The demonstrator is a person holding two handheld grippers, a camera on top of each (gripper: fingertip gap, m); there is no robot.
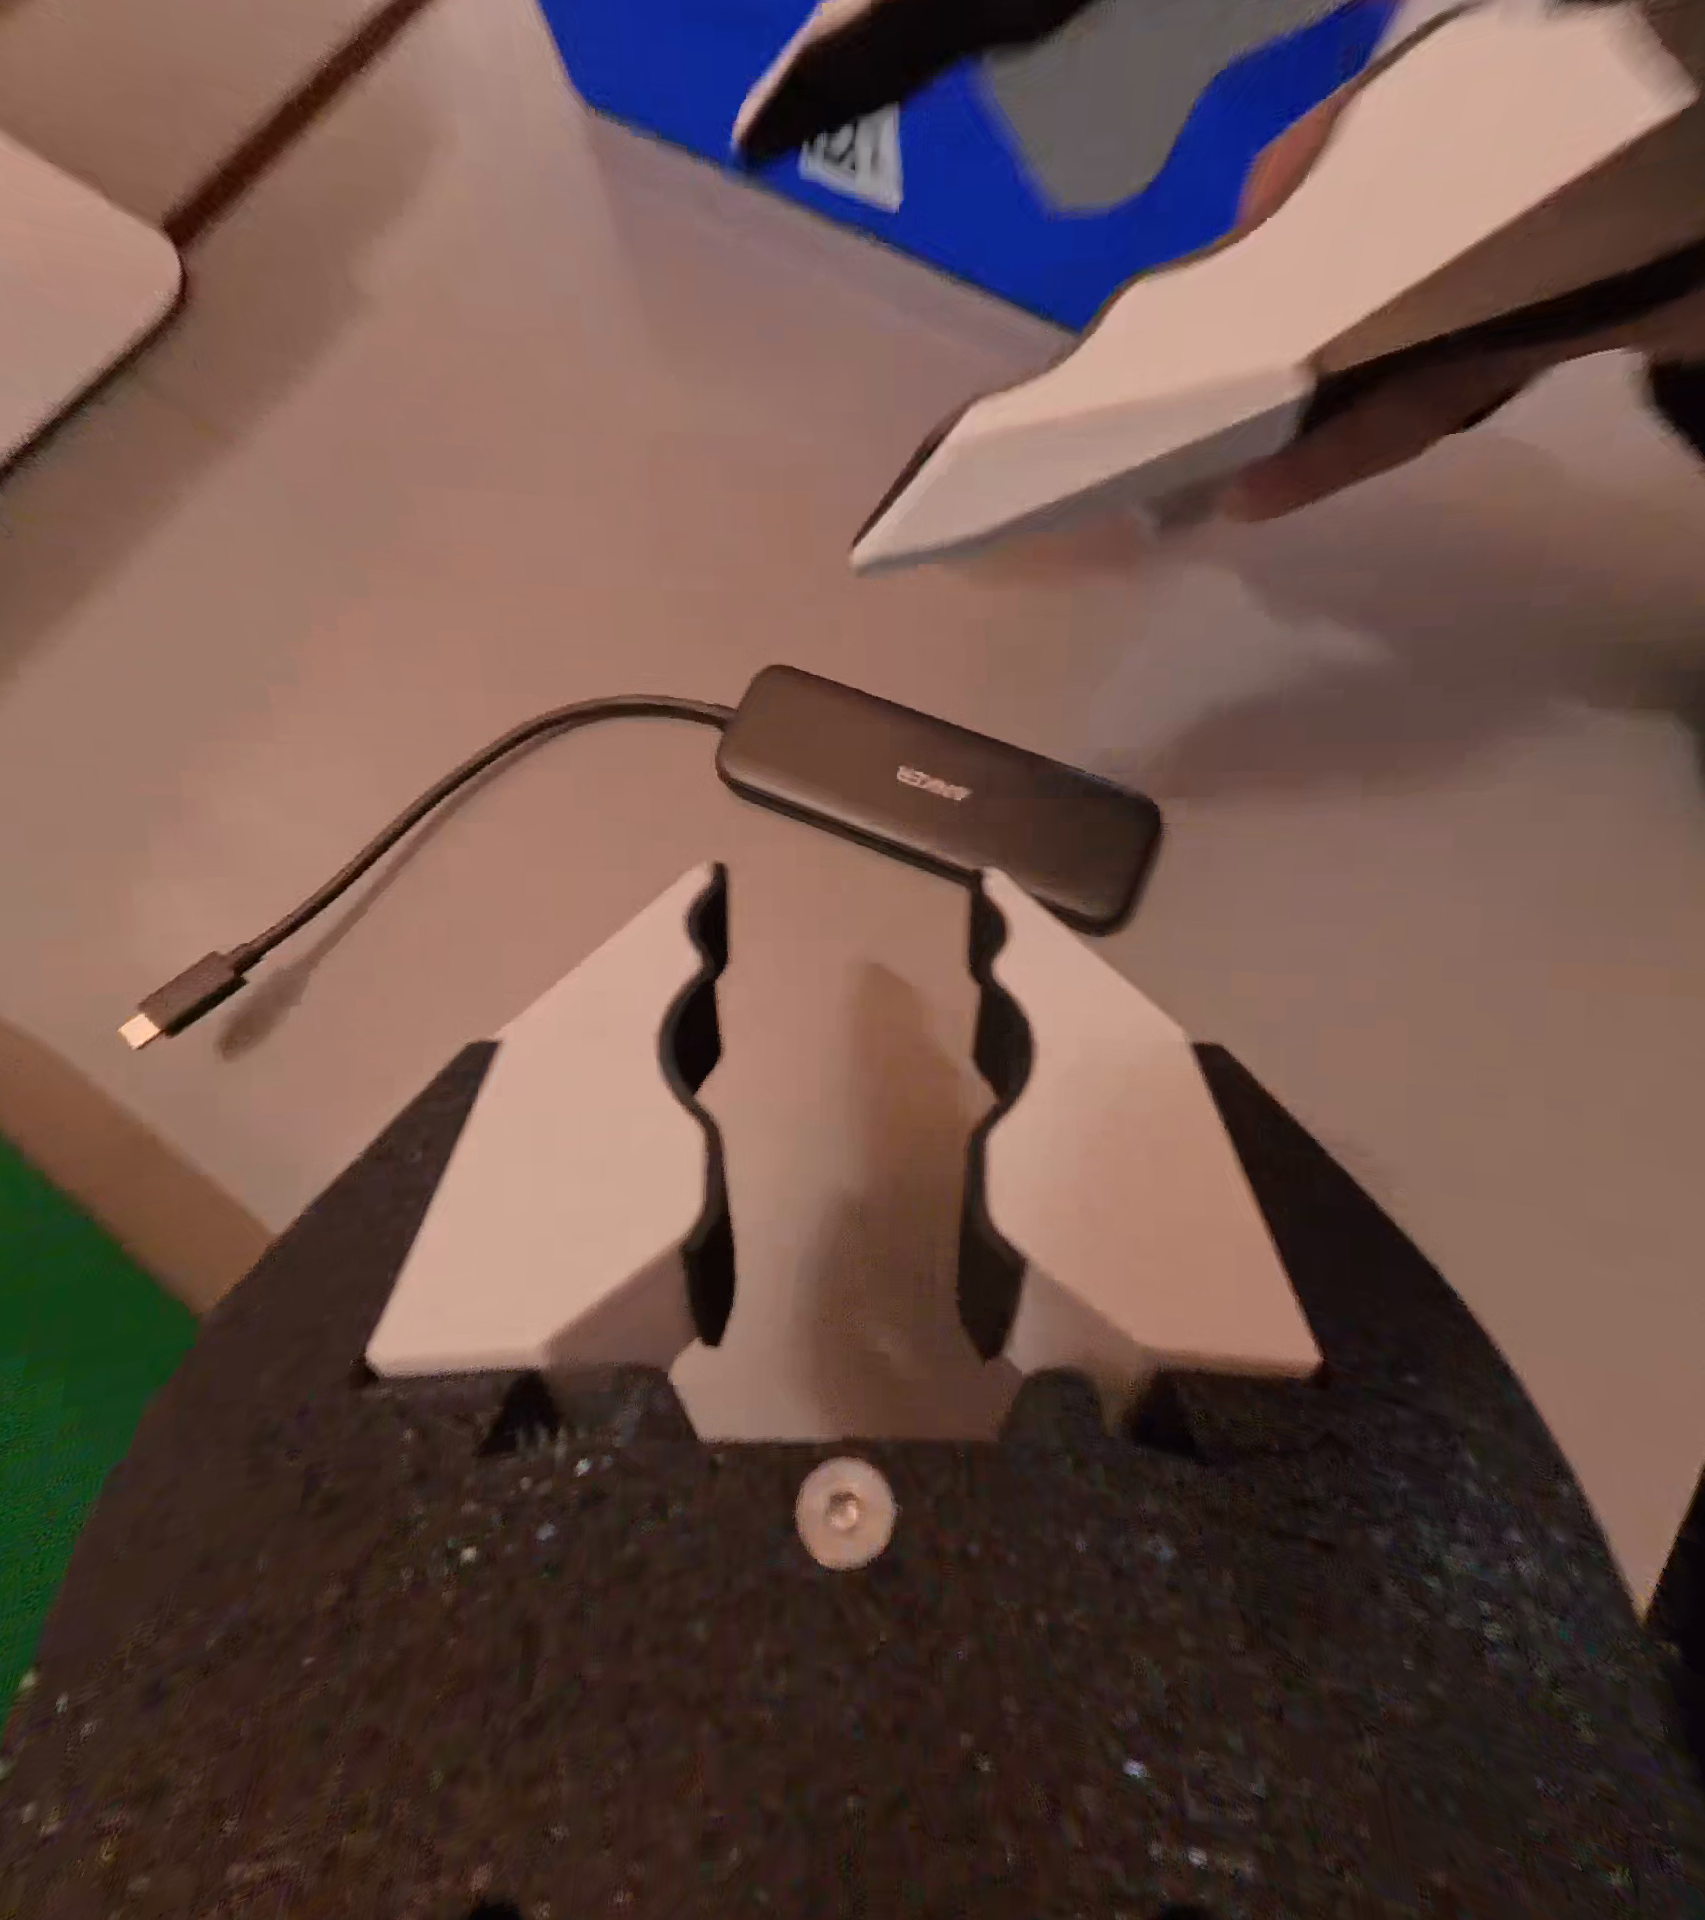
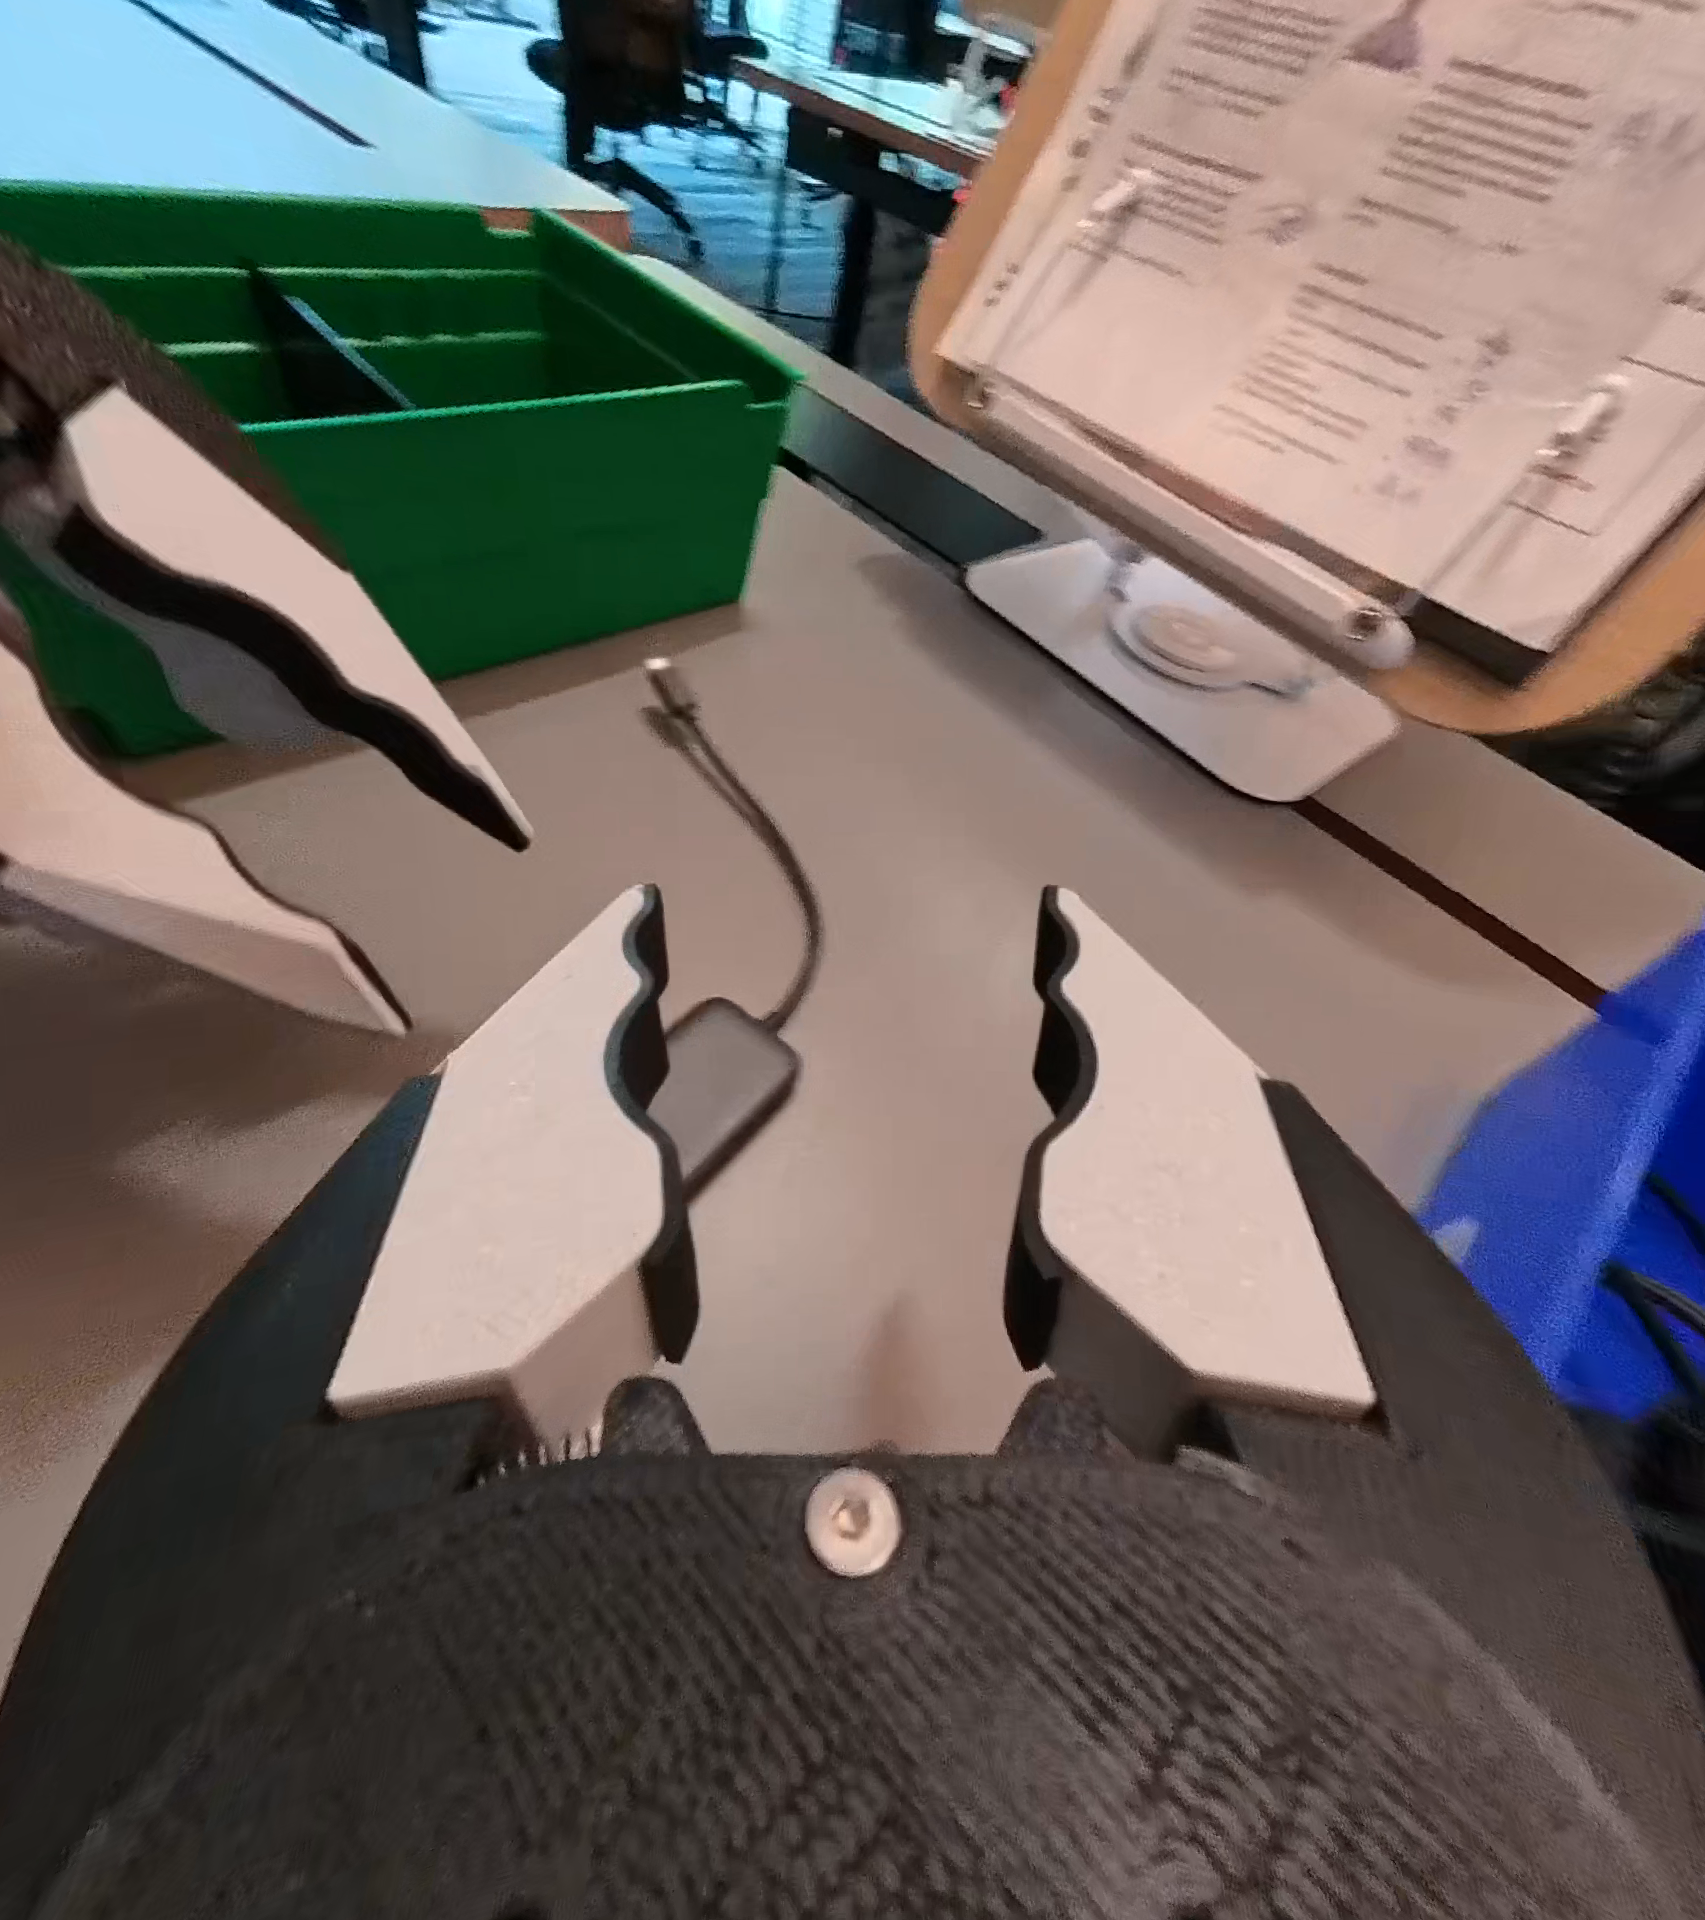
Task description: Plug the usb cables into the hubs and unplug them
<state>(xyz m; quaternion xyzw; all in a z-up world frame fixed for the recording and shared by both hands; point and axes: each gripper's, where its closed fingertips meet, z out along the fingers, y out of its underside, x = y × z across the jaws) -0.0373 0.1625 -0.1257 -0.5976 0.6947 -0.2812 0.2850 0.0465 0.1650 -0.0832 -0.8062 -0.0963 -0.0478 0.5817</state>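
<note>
A dark grey USB hub [image 1: 936, 795] lies flat on the grey table, its own thin cable curving left to a small plug [image 1: 178, 1003]. My left gripper [image 1: 848, 883] is open and empty, with its tips just short of the hub. My right gripper [image 2: 848, 899] is open and empty above the table. The hub [image 2: 723, 1081] lies partly hidden behind its left finger, and the cable [image 2: 786, 873] runs away to the plug [image 2: 666, 681]. The left gripper [image 2: 453, 930] shows at the left of the right wrist view. One finger of the right gripper [image 1: 1139, 416] shows blurred in the left wrist view.
A green divided bin [image 2: 515, 468] stands at the back left. A blue bin [image 2: 1606, 1143] holding black cables stands on the right; it also shows in the left wrist view [image 1: 983, 229]. A document stand [image 2: 1347, 312] on a white base [image 2: 1191, 675] stands behind the hub.
</note>
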